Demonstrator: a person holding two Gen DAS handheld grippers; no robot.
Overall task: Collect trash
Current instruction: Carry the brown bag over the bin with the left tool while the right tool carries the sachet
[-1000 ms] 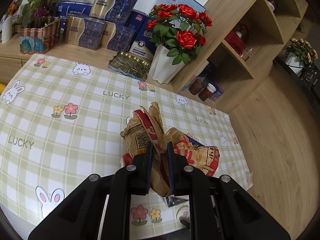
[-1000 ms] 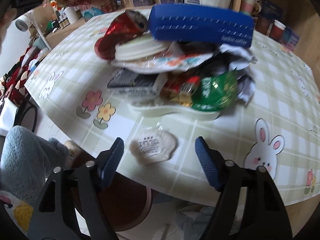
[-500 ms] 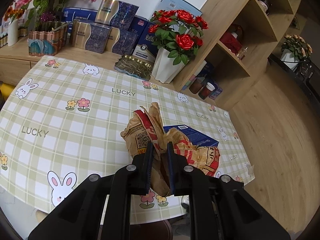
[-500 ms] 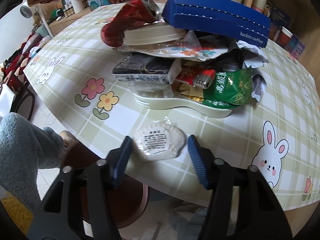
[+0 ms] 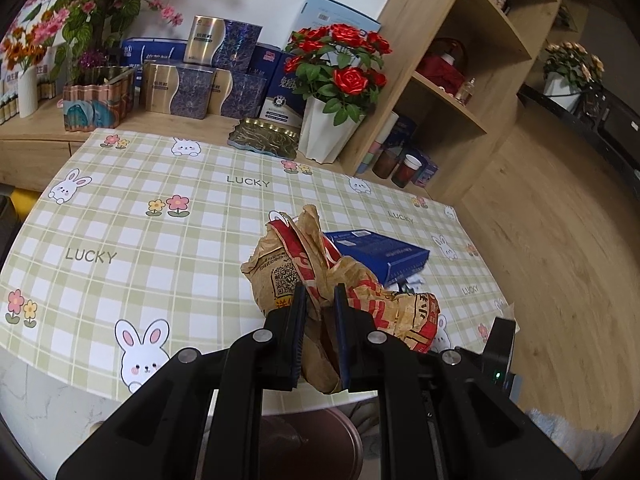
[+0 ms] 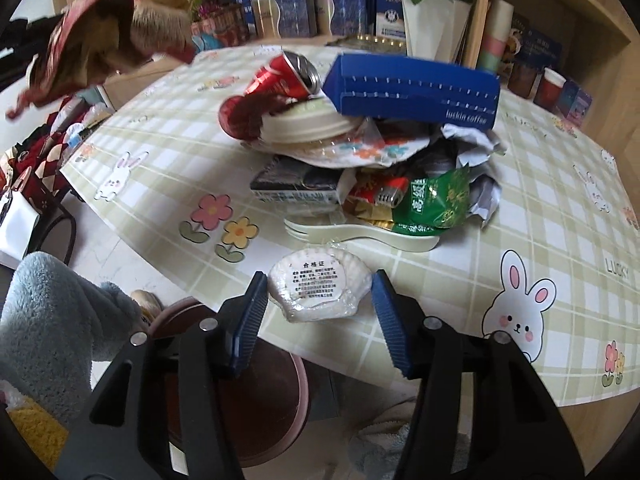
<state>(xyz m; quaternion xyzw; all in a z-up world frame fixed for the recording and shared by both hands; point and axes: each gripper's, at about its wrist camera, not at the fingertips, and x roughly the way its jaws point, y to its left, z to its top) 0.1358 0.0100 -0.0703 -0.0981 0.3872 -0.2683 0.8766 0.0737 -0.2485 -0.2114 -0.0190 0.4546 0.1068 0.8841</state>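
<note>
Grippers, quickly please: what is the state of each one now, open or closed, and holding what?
Left gripper: closed on the crumpled paper bag, held above the table.
Right gripper: open, jaws either side of the shell-shaped white packet, not yet gripping.

One crumpled paper bag point(image 5: 320, 276), one blue box point(image 6: 416, 90), one red can point(image 6: 284, 76), one shell-shaped packet point(image 6: 318, 290).

The left gripper point(image 5: 320, 300) is matte black plastic: two angular arms, each fixed with round silver screws, ending in flat fingers with dark blue ribbed pads point(image 5: 341, 320). The right gripper point(image 6: 318, 292) has the same black frame and silver screws, with brighter blue ridged pads point(image 6: 387, 320). A small green light glows on a black housing point(image 5: 498, 360). A fuzzy pale-blue sleeve point(image 6: 48, 320) shows alongside.
</note>
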